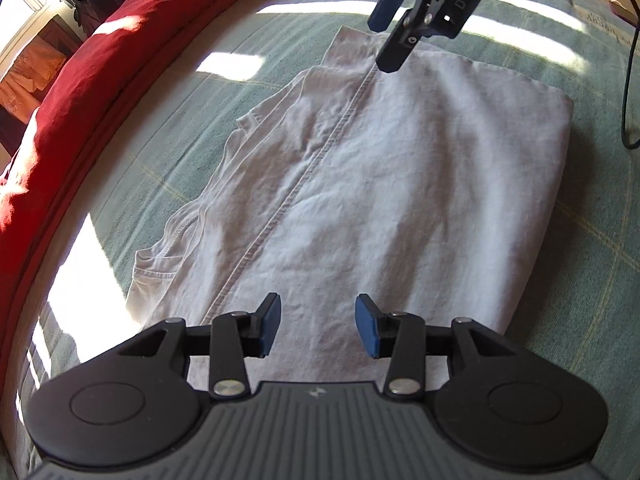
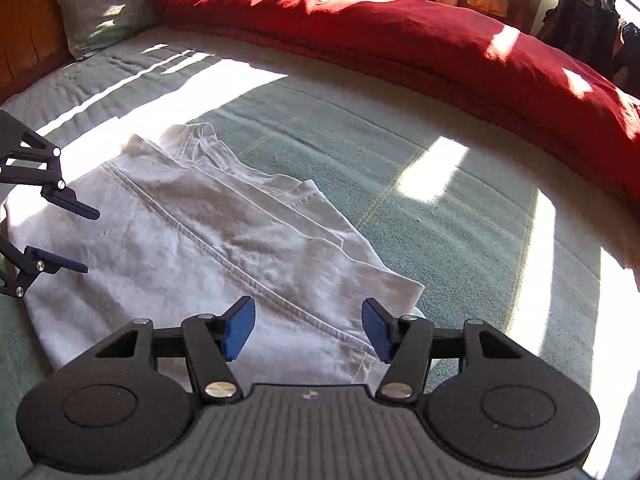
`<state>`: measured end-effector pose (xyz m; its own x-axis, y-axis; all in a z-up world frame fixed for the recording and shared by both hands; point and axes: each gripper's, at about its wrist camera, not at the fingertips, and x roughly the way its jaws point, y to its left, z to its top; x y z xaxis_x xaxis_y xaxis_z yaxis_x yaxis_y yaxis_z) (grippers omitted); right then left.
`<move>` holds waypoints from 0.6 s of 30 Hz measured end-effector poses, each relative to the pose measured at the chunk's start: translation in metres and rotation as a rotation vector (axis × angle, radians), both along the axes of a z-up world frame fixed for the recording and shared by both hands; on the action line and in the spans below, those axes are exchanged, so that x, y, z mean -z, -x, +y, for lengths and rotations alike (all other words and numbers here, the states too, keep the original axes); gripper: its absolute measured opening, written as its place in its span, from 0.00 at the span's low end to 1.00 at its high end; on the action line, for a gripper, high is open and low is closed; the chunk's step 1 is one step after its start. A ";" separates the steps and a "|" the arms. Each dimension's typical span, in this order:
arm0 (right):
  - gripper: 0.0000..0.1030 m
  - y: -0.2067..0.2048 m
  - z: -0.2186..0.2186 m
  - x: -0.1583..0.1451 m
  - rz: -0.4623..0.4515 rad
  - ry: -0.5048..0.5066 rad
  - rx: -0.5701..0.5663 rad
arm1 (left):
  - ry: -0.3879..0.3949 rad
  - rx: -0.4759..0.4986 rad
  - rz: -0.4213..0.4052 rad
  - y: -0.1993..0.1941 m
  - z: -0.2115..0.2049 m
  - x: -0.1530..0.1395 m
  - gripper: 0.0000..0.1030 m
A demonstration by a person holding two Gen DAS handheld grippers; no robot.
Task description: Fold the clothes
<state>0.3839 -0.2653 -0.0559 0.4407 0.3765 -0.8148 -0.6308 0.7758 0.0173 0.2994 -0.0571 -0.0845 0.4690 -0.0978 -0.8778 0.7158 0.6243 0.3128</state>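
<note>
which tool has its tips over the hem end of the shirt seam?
The right tool: it hangs open above the far end of the stitched seam on the folded white cotton garment. The left tool is open over the near edge.

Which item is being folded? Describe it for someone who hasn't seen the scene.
On the green bedcover, in front of the rolled red duvet, lies a pale folded garment. It's the only whitish cloth there, with a stitched seam running along it.
</note>
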 end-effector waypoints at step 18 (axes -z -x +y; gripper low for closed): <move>0.32 0.065 -0.078 0.026 0.354 -0.326 0.394 | -0.015 0.021 0.029 0.021 -0.010 0.002 0.41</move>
